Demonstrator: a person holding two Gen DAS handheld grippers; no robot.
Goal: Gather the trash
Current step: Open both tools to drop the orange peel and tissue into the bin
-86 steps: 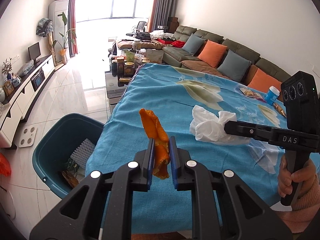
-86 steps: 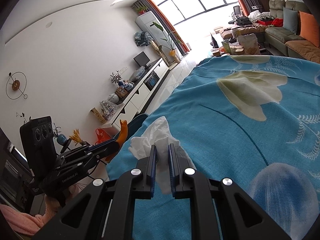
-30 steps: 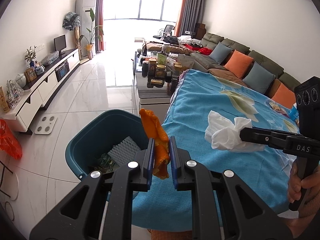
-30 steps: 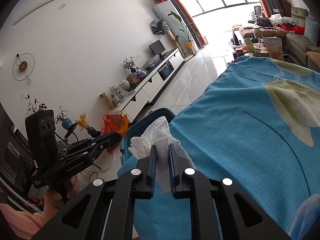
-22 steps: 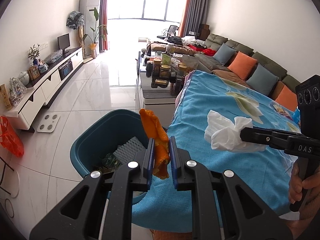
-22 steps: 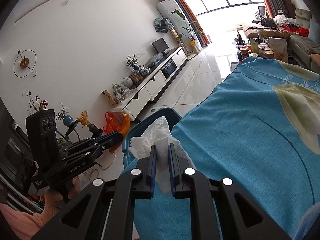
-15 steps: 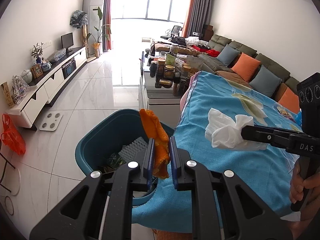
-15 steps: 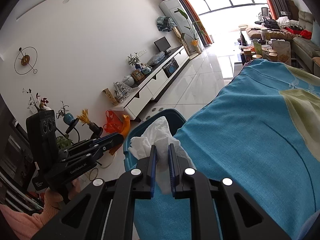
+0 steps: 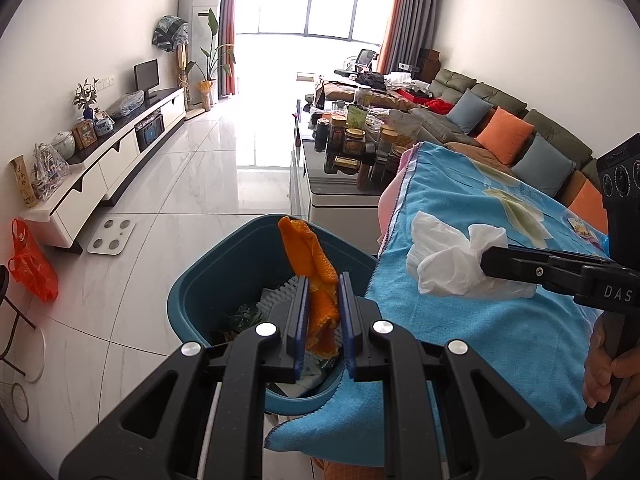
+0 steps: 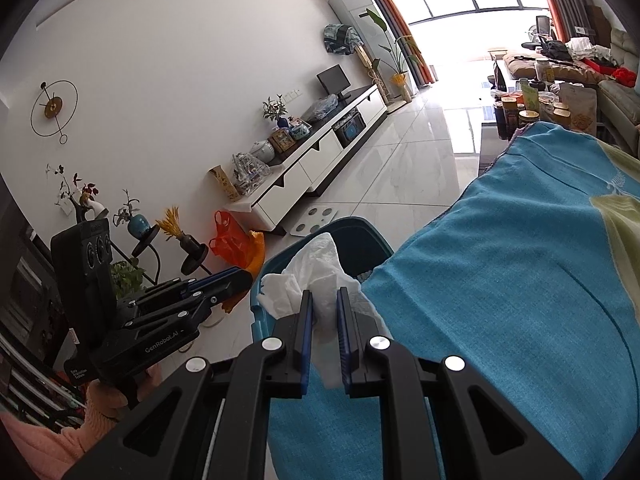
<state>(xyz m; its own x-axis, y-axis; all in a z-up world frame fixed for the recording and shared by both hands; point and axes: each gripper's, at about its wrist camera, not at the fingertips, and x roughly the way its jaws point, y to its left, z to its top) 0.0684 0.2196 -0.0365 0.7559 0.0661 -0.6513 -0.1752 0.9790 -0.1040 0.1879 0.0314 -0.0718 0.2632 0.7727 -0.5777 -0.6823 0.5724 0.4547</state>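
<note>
Currently left gripper (image 9: 320, 320) has its fingers clamped on an orange peel (image 9: 314, 276), peel standing upright between the blue pads, directly over the teal bin (image 9: 200, 292). Bin sits on the white tile floor (image 9: 192, 184), touching the table edge; inside it a white ribbed foam sleeve (image 9: 280, 292) and some dark scraps show behind the fingers. Right gripper (image 10: 322, 320) fingers are clamped on a crumpled white tissue (image 10: 316, 276), held above the near corner of the table, just beside the bin rim. Table is covered with a blue floral cloth (image 9: 480, 328) that hangs over the edge against the bin. Each gripper shows in the other's view, near each other but apart.
</note>
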